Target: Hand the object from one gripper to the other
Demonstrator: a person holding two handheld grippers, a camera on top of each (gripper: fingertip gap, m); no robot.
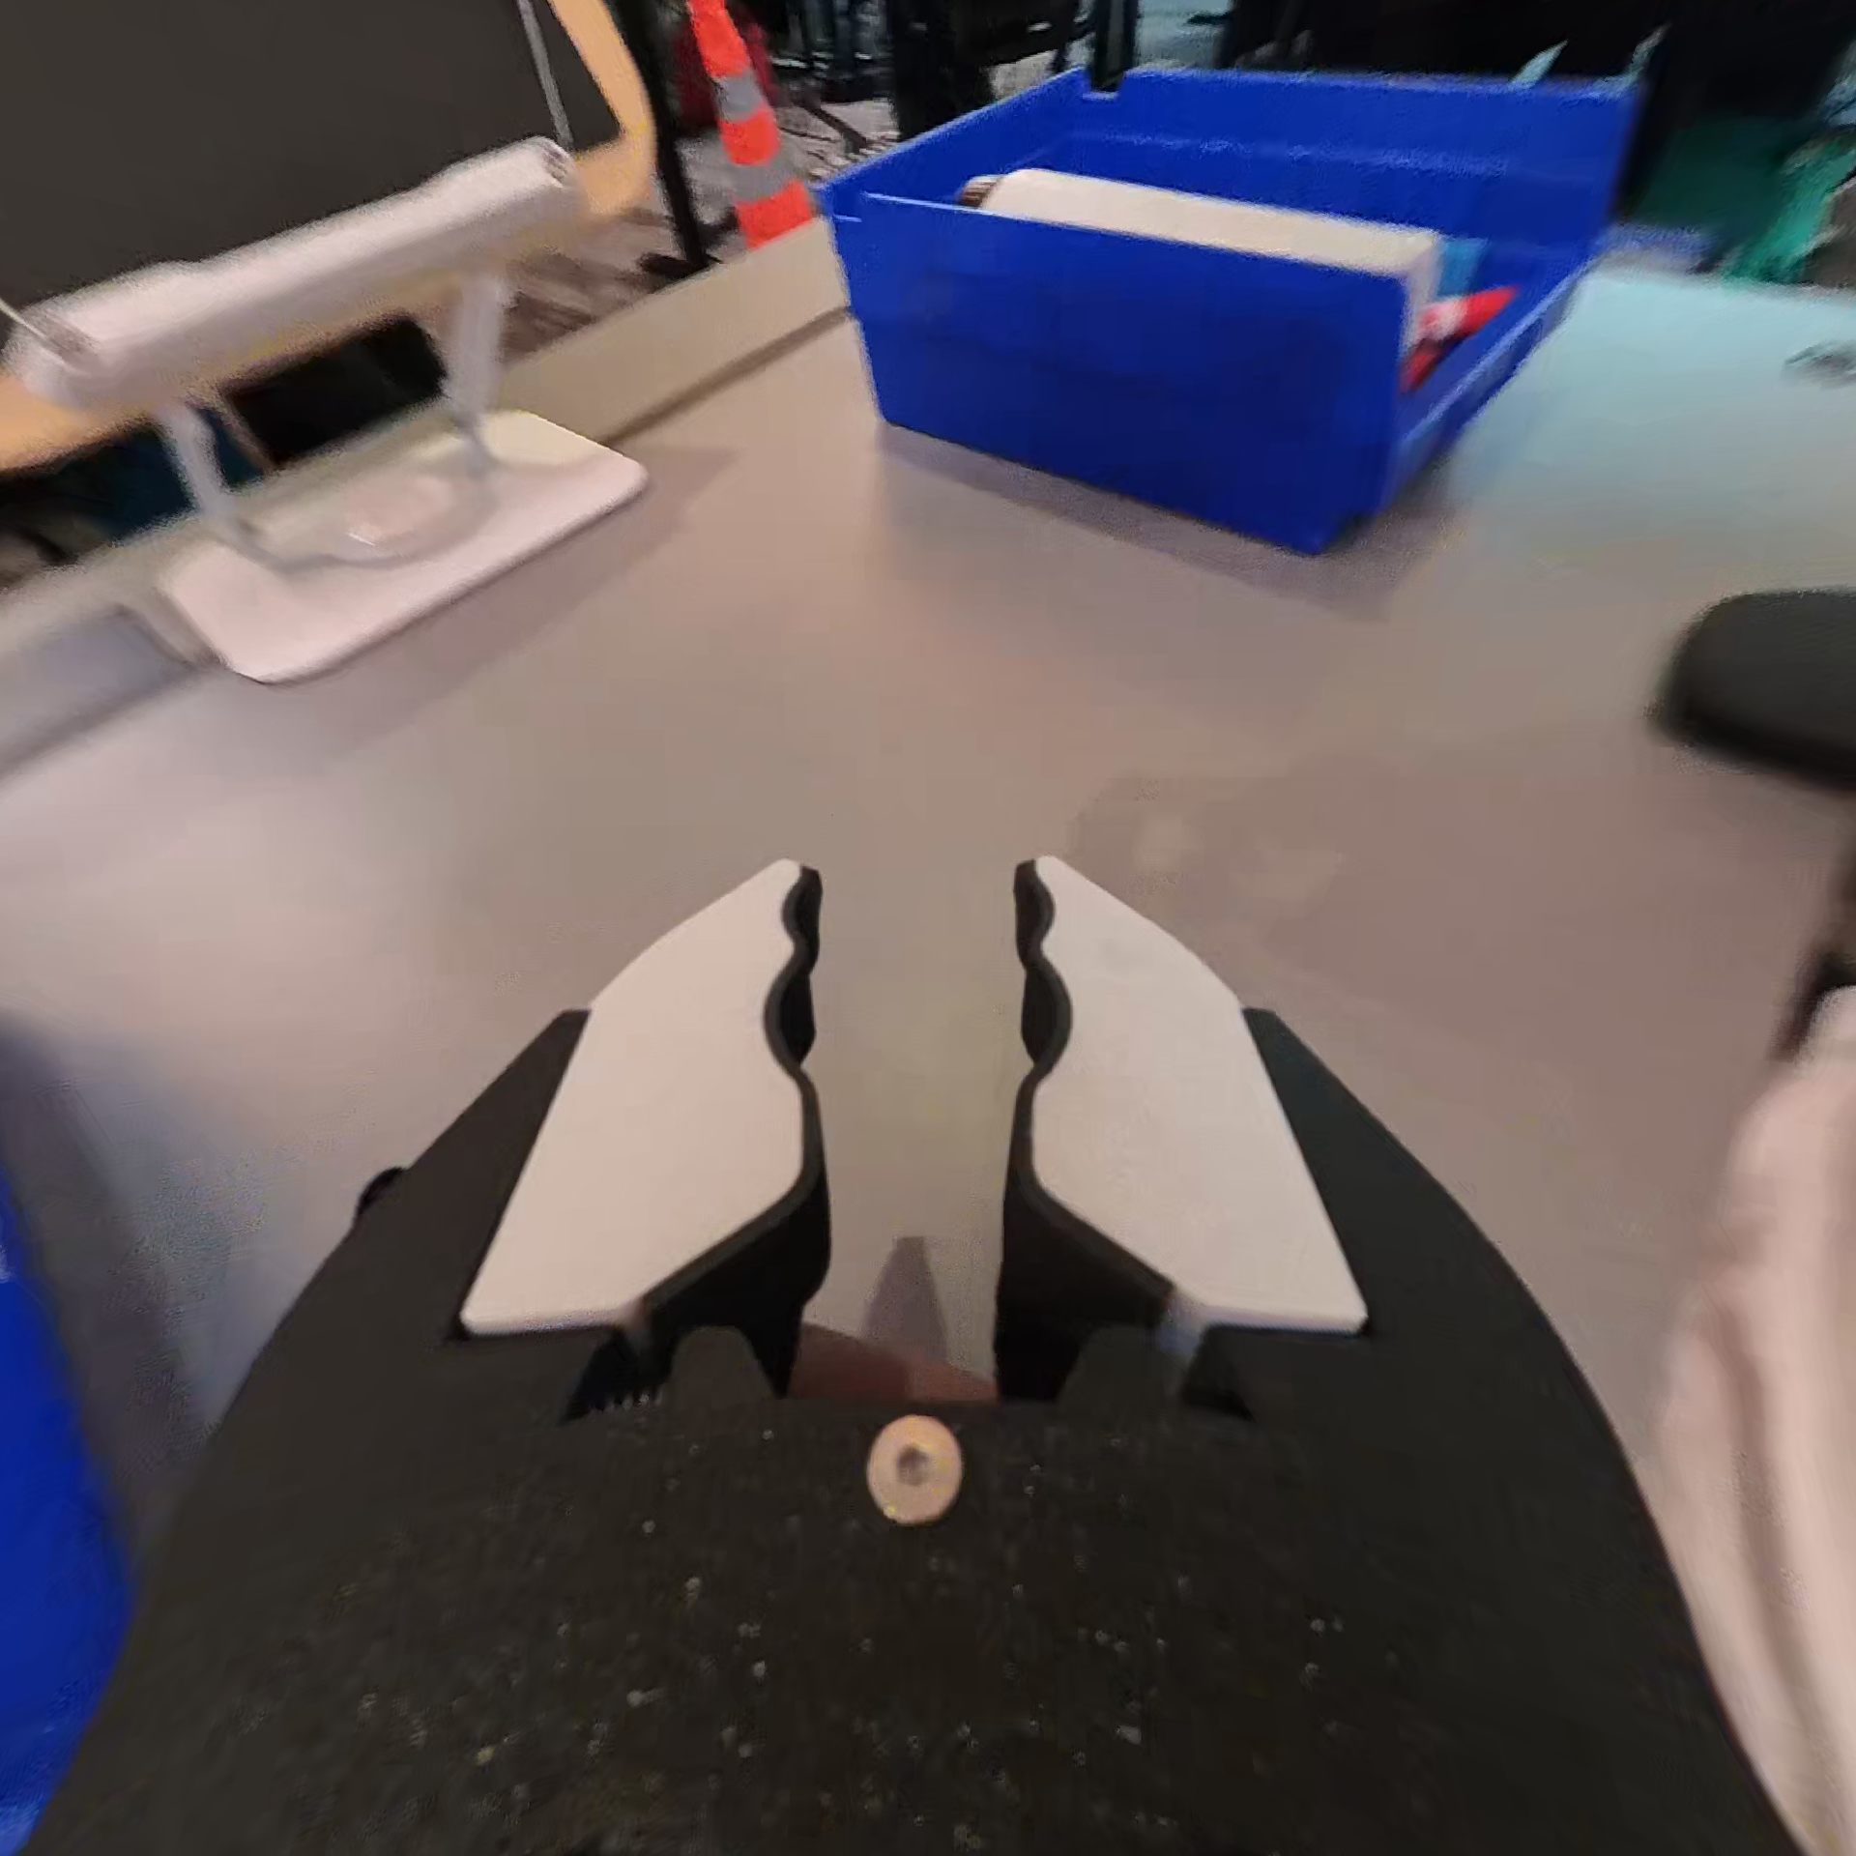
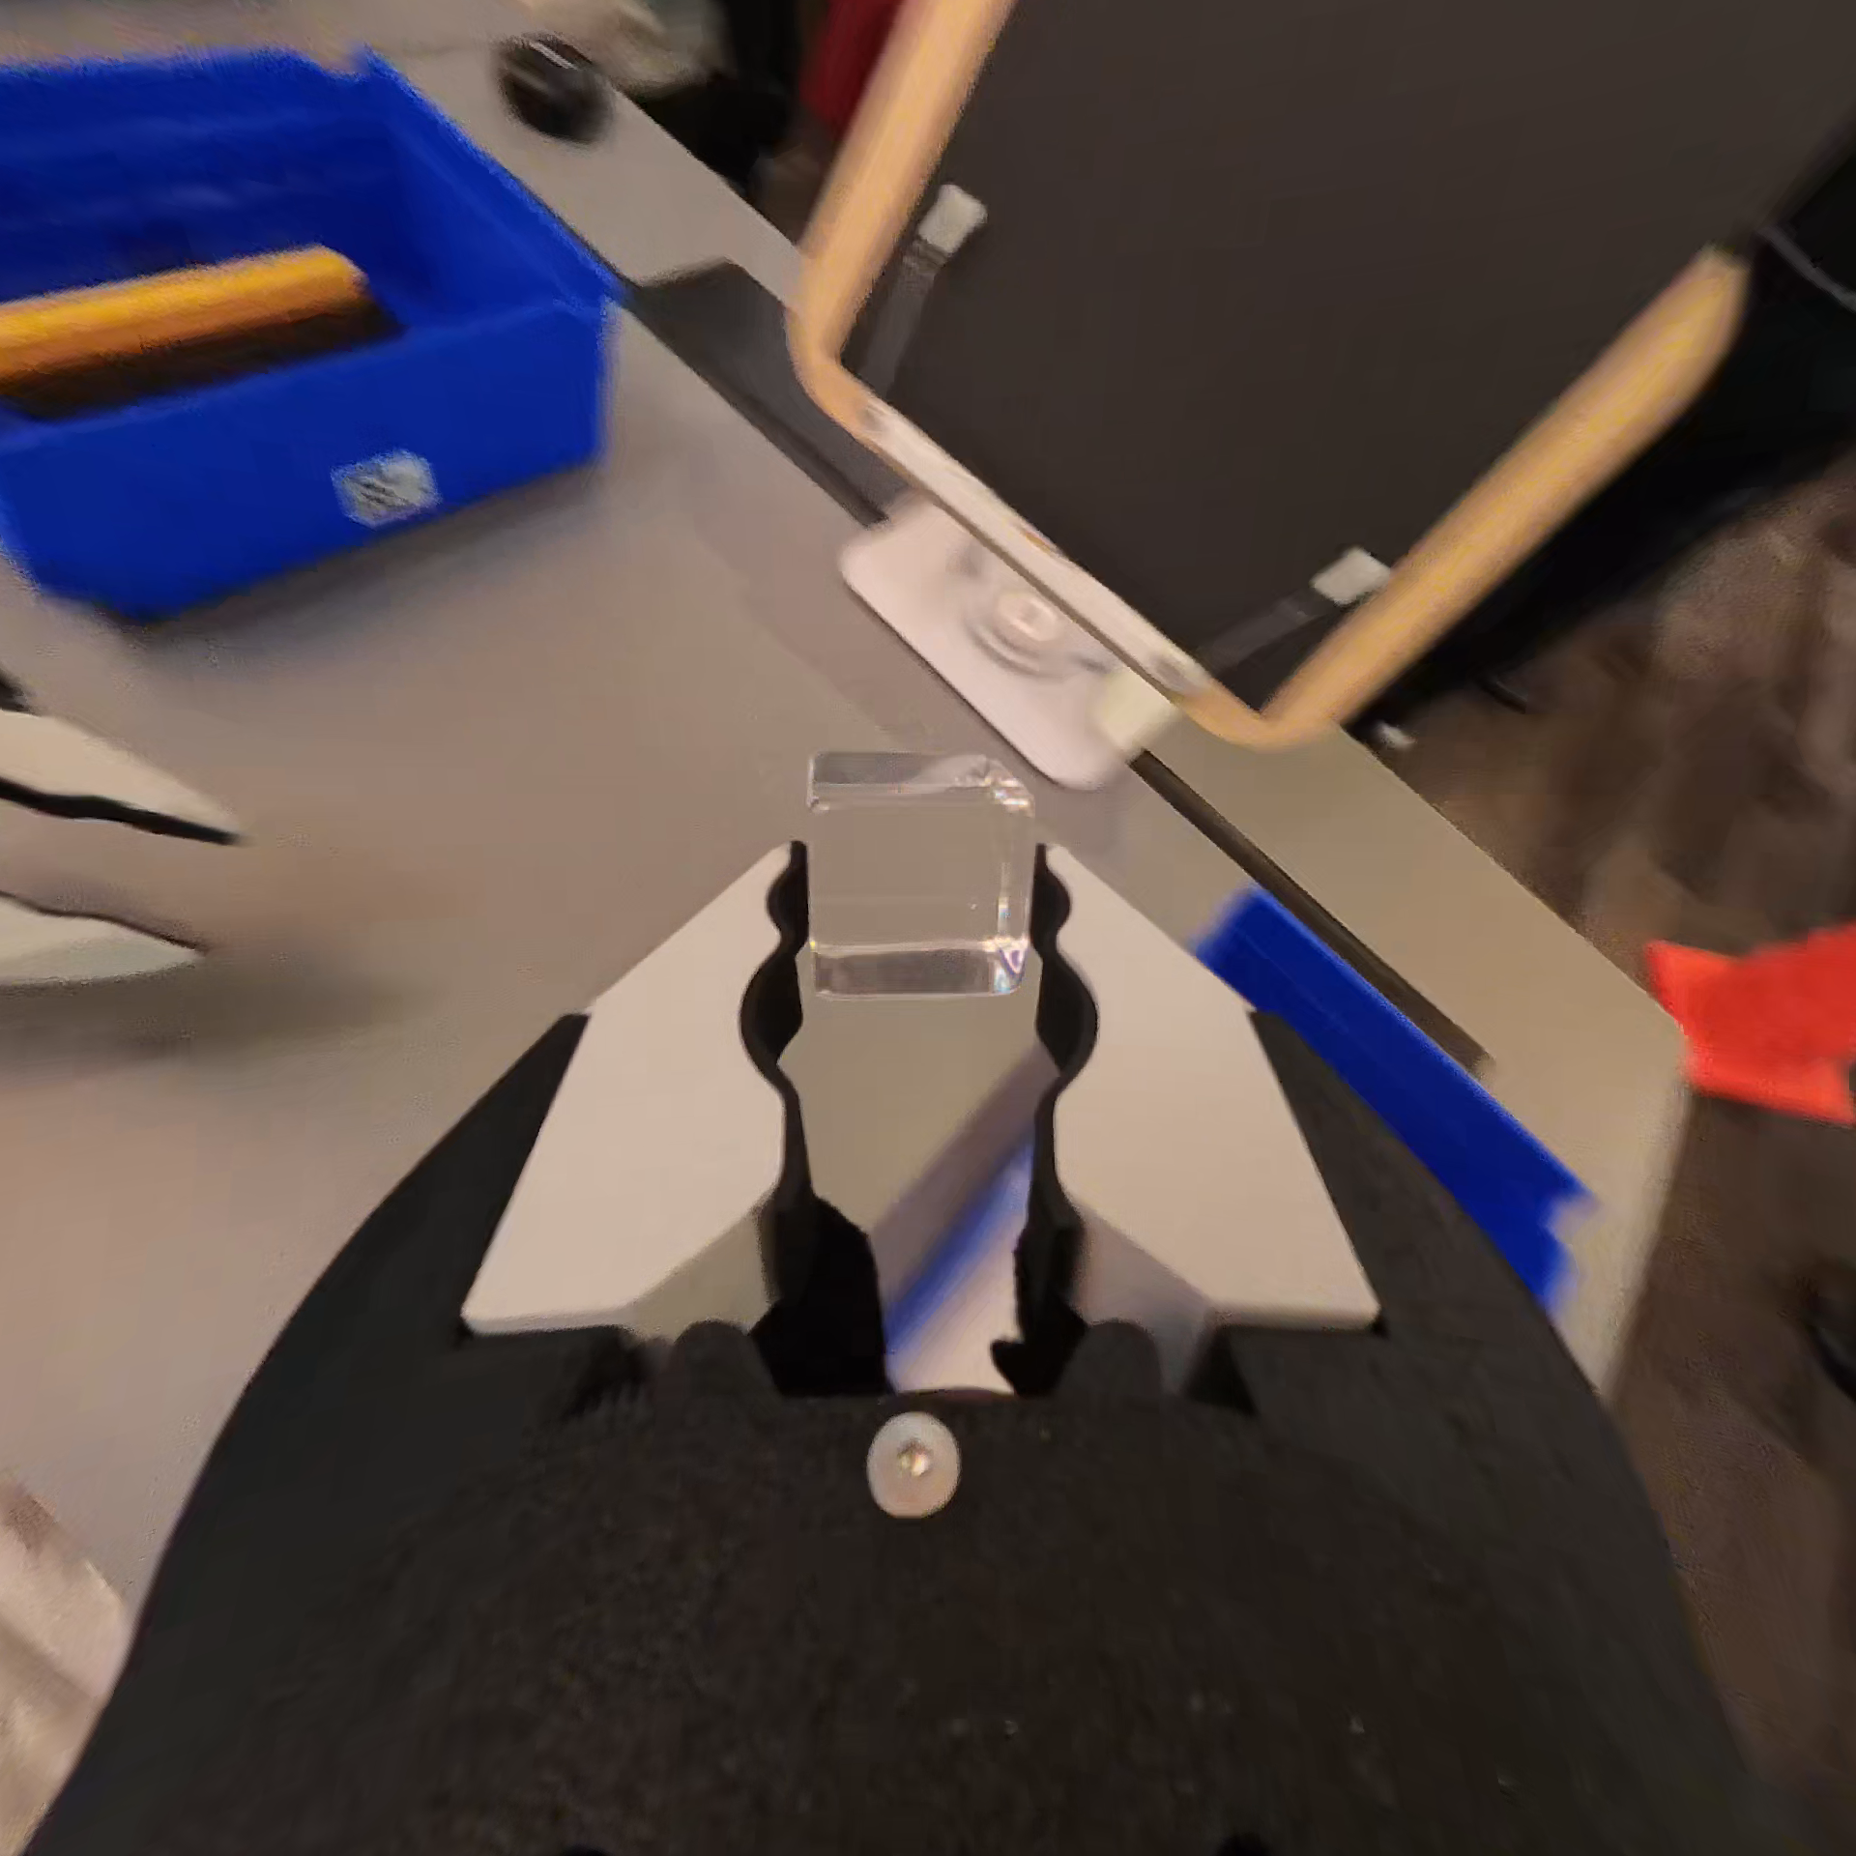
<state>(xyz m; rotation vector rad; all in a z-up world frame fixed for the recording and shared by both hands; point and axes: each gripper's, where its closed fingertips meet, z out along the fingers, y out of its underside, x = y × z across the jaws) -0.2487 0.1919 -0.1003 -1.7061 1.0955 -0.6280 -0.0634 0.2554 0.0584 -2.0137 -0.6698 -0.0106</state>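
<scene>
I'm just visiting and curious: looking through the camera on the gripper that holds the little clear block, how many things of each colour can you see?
Clear: 1, the clear cube in the right gripper
Blue: 1, the blue bin
Yellow: 1, the yellow rod in that bin
Total: 3

Bare grey tabletop (image 1: 904,703) lay open ahead of the empty left gripper (image 1: 916,884). A blue plastic bin (image 1: 1155,382) stood beyond on the right, a white flat-based stand (image 1: 402,542) on the left, with a passable gap between them.
</scene>
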